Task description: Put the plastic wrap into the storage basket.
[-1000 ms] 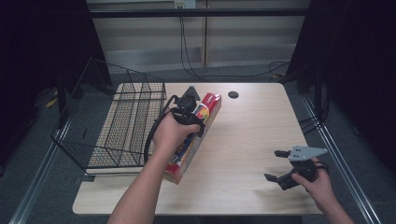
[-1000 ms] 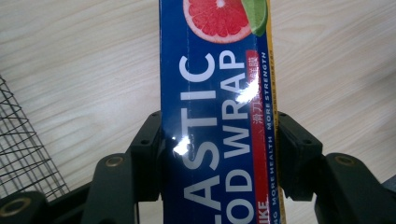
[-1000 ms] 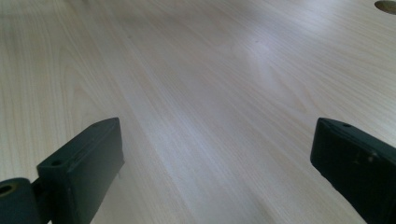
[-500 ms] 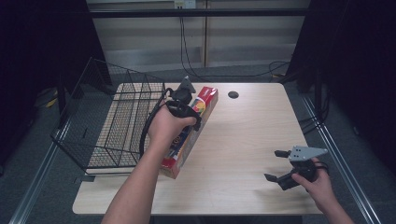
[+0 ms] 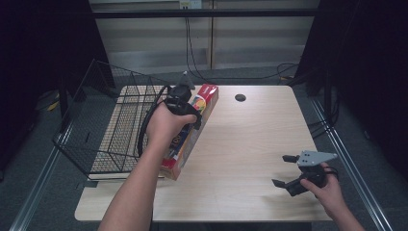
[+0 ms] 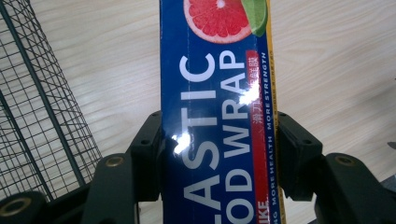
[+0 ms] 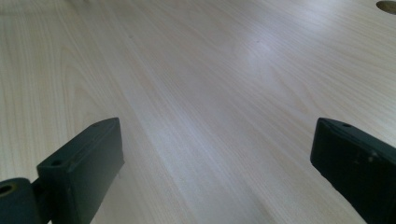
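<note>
At nine o'clock on the tabletop (image 5: 250,144), beside the wire basket (image 5: 96,125), the left gripper (image 5: 185,103) has its jaws clamped on the plastic wrap box (image 6: 217,116), lifting it; next, I judge, swing it over the basket rim. The right gripper (image 5: 288,171) rests at five o'clock, jaws wide, empty.

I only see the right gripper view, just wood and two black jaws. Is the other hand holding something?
Observer: Yes, the left gripper is shut on a long blue box.
Operator: What's in the box?
Observer: It reads plastic food wrap, with a grapefruit picture on it.
Operator: Is there somewhere to put it?
Observer: A wire basket sits at the table's left side, right beside the box.
</note>
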